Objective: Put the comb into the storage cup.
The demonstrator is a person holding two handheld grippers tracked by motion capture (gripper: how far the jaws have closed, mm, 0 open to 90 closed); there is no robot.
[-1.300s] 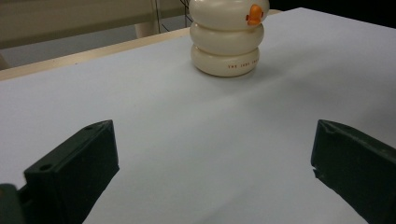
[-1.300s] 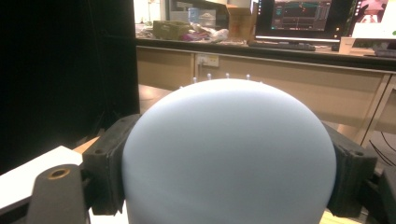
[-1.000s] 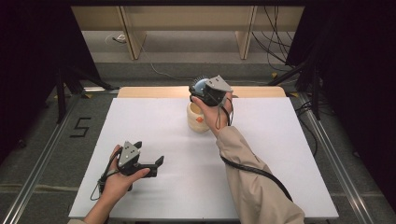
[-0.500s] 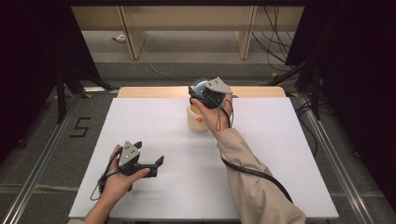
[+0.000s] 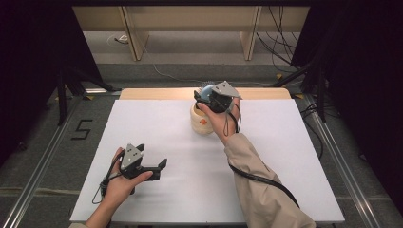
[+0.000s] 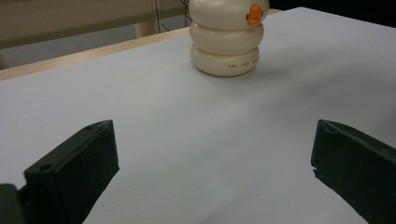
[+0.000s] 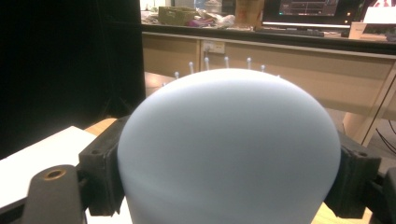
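Where the white table (image 5: 157, 128) runs nearest the person, the left gripper (image 5: 159, 167) rests low on it at the left, held in the left hand (image 5: 121, 183). Jaws stand wide apart, released; in the left gripper view bare tabletop lies between them, nothing touching either pad. They point toward the jar.

Mid-table, toward the far edge: a cream jar (image 5: 201, 121), upright, its body ribbed in three rounded rings. Left gripper view shows the jar (image 6: 227, 39) with a small orange mark on its upper ring and a line of fine print on the lowest, too small to read. Its mouth is covered from the high view by the right gripper and the thing it carries, so the contents cannot be told.

Right of that, directly over the jar: the right gripper (image 5: 209, 98), in the right hand (image 5: 221, 118), beige sleeve (image 5: 259, 185) trailing back. Jaws are clenched on a pale blue brush (image 7: 229, 149), one black jaw pressed against each flank of its domed back. Thin white bristle tips stand up behind the dome. From above, the brush (image 5: 205, 91) sits at the jar's top; whether it touches the rim cannot be made out.
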